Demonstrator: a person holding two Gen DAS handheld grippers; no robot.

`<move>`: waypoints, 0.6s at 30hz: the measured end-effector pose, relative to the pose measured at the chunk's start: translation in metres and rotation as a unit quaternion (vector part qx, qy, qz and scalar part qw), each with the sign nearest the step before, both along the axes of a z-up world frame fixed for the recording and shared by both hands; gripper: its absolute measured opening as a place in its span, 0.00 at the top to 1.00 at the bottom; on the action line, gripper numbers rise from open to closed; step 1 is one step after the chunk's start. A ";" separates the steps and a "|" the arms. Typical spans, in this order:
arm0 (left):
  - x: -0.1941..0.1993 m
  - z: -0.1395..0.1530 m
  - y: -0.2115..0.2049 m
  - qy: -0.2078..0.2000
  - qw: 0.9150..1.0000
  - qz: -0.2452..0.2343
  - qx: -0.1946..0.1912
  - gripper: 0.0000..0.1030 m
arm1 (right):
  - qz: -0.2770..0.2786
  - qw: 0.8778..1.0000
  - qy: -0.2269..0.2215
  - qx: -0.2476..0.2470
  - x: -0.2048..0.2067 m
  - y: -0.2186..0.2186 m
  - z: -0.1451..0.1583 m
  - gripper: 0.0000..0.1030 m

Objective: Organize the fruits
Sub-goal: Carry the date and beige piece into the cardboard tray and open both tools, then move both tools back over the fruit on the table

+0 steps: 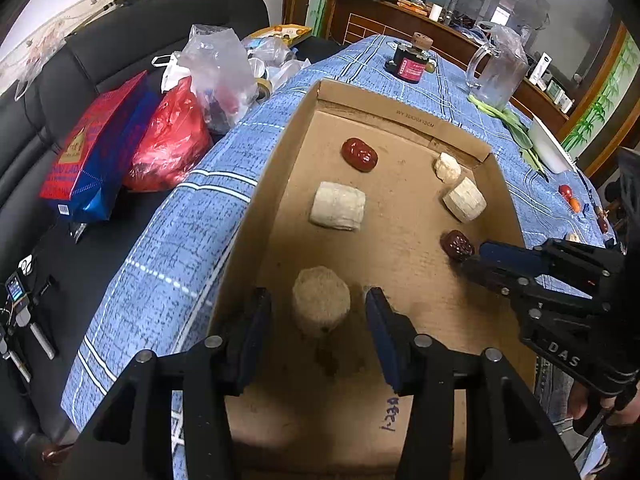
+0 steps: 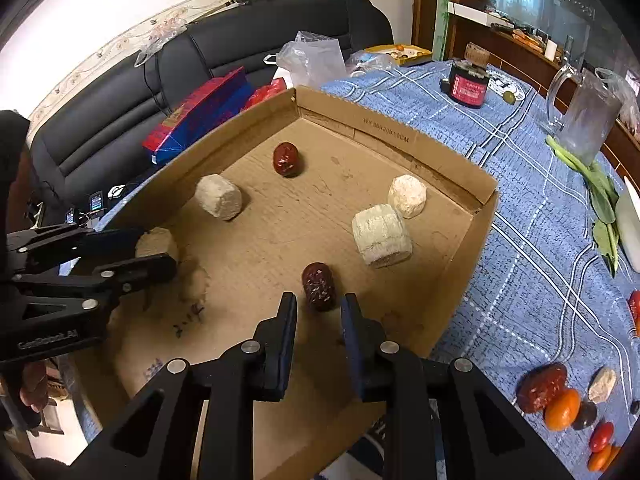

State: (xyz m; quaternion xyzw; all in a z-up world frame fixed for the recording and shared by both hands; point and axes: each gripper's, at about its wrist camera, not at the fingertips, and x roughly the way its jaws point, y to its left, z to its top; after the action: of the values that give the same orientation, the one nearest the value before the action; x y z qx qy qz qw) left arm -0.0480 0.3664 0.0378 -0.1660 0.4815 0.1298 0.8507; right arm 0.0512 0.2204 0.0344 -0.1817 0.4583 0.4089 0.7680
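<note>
A shallow cardboard box (image 1: 400, 118) (image 2: 400, 140) lies on the blue checked tablecloth. It holds two red dates and several pale chunks. My left gripper (image 1: 318, 300) is open, its fingers on either side of a round pale chunk (image 1: 320, 300) that rests on the box floor. It shows at the left of the right wrist view (image 2: 156, 248). My right gripper (image 2: 319, 306) is open, its fingertips on either side of a dark red date (image 2: 319, 286) (image 1: 457, 245) lying on the box floor. A second date (image 1: 359, 154) (image 2: 287, 159) lies near the far wall.
Loose fruits lie on the cloth right of the box: a large date (image 2: 542, 387), an orange one (image 2: 562, 409), small red ones (image 2: 601, 436). A glass pitcher (image 2: 584, 116), leafy greens (image 2: 600, 196) and a black jar (image 2: 467, 84) stand farther back. Bags (image 1: 168, 140) lie on the black sofa at left.
</note>
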 end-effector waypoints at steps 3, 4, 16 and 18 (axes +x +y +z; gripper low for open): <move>-0.005 0.003 -0.004 -0.002 1.000 0.001 0.003 0.52 | 0.007 1.000 -0.003 0.002 -0.009 -0.004 0.008 0.75; -0.006 0.004 -0.005 -0.002 1.000 0.001 0.006 0.52 | 0.010 1.000 -0.004 0.004 -0.013 -0.007 0.011 0.74; -0.015 0.022 -0.033 -0.015 0.999 0.000 0.034 0.46 | -0.049 0.998 -0.050 -0.001 -0.034 -0.077 0.040 0.31; -0.014 0.023 -0.038 -0.015 0.999 0.000 0.038 0.46 | -0.062 0.997 -0.055 -0.008 -0.035 -0.093 0.041 0.29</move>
State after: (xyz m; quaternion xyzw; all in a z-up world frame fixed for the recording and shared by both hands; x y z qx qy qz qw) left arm -0.0620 0.3281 0.0612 -0.1354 0.4633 0.1453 0.8637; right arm 0.0165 0.1271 0.0749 -0.1811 0.4291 0.3463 0.8144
